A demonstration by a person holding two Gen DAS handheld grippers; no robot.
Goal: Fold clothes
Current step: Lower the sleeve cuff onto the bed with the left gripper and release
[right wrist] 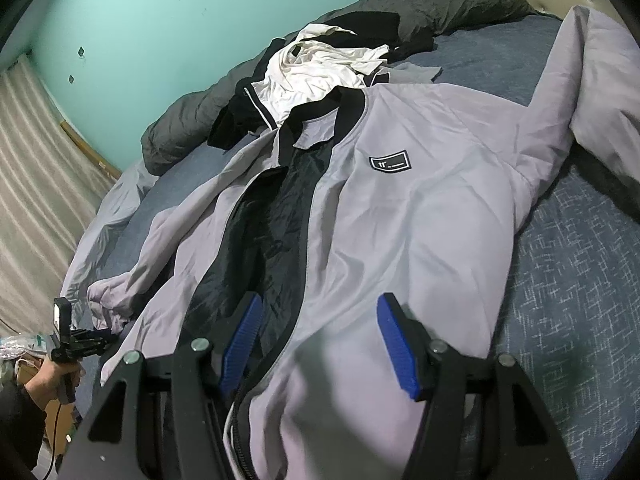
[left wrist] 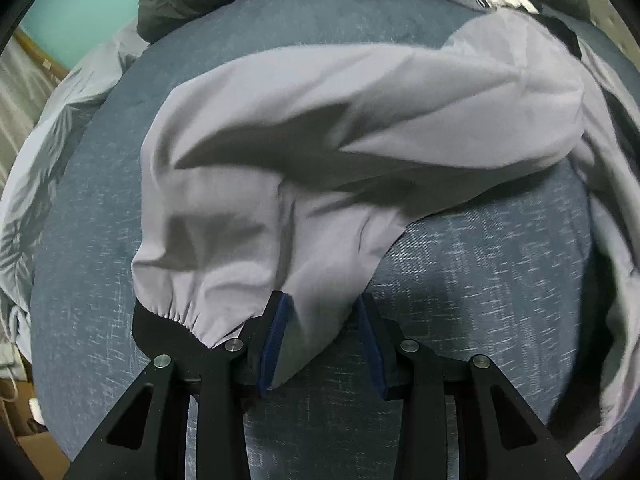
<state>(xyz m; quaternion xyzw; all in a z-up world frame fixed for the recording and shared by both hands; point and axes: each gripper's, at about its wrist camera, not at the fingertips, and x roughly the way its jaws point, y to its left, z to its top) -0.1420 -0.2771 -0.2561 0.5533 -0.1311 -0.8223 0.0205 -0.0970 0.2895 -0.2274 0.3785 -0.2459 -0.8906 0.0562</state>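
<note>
A light grey jacket (right wrist: 420,208) with a black collar and dark lining lies front up and unzipped on the blue bedspread (right wrist: 568,280). My right gripper (right wrist: 320,340) hovers open over its lower front, the zip edge running between the blue pads (right wrist: 400,352). One sleeve (left wrist: 320,140) is stretched across the bed in the left wrist view, its black cuff (left wrist: 160,320) at the near left. My left gripper (left wrist: 324,340) stands open at that sleeve end; the cloth lies between the pads (left wrist: 274,340), with no visible pinch. A hand holds the left gripper (right wrist: 102,338) at the bed's left edge.
A heap of white and black clothes (right wrist: 320,72) lies beyond the jacket's collar. A dark grey duvet (right wrist: 420,4) is bunched along the teal wall (right wrist: 160,20). A pale sheet (left wrist: 40,180) hangs off the bed's left side, and a striped curtain (right wrist: 32,160) is at the left.
</note>
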